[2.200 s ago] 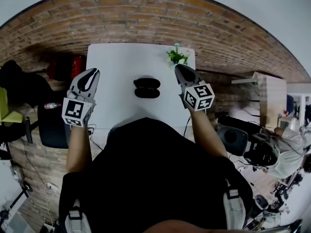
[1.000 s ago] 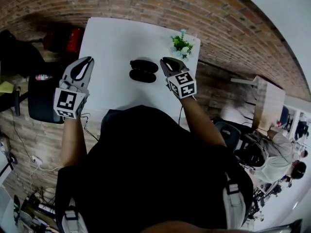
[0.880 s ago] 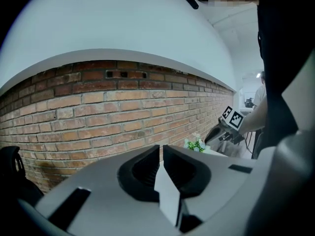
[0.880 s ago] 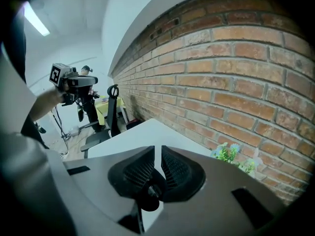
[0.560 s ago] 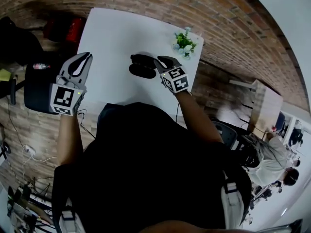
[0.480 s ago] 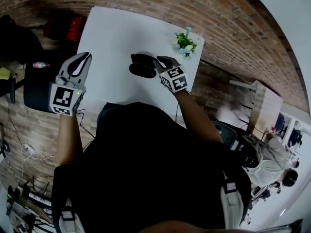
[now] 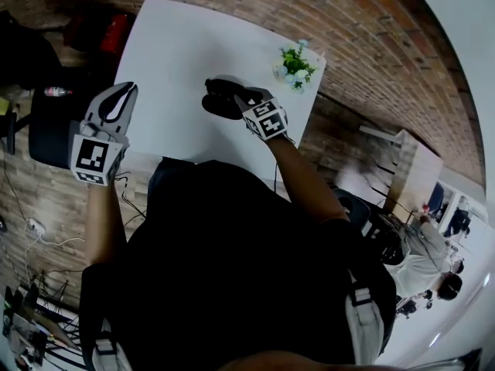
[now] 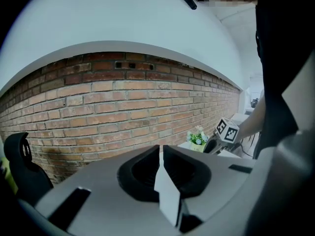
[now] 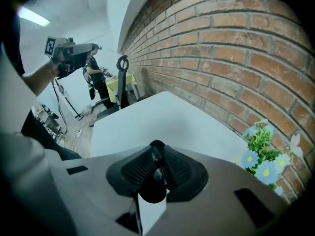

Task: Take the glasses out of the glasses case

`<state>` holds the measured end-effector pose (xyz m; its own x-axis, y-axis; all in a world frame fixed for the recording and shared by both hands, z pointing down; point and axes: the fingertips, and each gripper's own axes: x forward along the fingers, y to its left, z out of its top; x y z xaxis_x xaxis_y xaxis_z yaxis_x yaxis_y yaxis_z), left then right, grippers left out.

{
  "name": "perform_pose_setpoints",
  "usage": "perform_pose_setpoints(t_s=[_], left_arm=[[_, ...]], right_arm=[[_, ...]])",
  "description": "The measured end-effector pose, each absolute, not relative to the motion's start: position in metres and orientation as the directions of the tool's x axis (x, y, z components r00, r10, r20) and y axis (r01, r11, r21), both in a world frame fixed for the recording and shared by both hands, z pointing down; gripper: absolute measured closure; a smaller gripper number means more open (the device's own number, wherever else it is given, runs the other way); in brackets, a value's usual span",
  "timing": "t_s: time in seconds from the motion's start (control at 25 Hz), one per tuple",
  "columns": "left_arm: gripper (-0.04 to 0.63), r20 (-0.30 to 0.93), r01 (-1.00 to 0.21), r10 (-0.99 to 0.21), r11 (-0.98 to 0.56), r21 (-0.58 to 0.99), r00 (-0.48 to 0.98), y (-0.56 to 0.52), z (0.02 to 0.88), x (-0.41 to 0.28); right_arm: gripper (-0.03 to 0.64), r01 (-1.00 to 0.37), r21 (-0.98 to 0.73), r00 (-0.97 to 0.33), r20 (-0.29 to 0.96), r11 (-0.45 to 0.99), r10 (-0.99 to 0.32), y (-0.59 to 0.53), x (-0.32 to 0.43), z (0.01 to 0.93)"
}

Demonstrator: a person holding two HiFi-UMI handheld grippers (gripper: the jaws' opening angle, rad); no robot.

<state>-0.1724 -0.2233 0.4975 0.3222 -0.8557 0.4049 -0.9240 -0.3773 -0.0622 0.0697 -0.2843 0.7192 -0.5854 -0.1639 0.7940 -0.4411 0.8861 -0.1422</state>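
Right gripper [image 9: 157, 157] pinched nearly shut on dark rim, apparently glasses case [image 7: 217, 93], mid-table [image 7: 174, 52]. Glasses not made out. Left gripper [image 8: 161, 150] closed, empty, off table's left. Step: gripping case. Next probably needed: brace case, pick glasses.

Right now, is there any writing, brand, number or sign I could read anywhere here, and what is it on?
No readable words or numbers in any view.
On the left gripper: its cube bears black-and-white square patterns, no letters.
On the right gripper: the same kind of pattern.
On the glasses case: plain black, no print seen.
On the bottle: label too small to read.
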Motion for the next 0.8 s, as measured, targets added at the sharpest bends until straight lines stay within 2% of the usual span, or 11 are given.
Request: perform_pose_setpoints(t_s=[0.8], left_arm=[[0.568, 0.452, -0.945, -0.843, -0.328, 0.0, 0.293, -0.219, 0.535, -0.193]], right_arm=[[0.525, -0.363, -0.16, -0.49, 0.871, 0.918, -0.041, -0.284, 0.059, 0.805]])
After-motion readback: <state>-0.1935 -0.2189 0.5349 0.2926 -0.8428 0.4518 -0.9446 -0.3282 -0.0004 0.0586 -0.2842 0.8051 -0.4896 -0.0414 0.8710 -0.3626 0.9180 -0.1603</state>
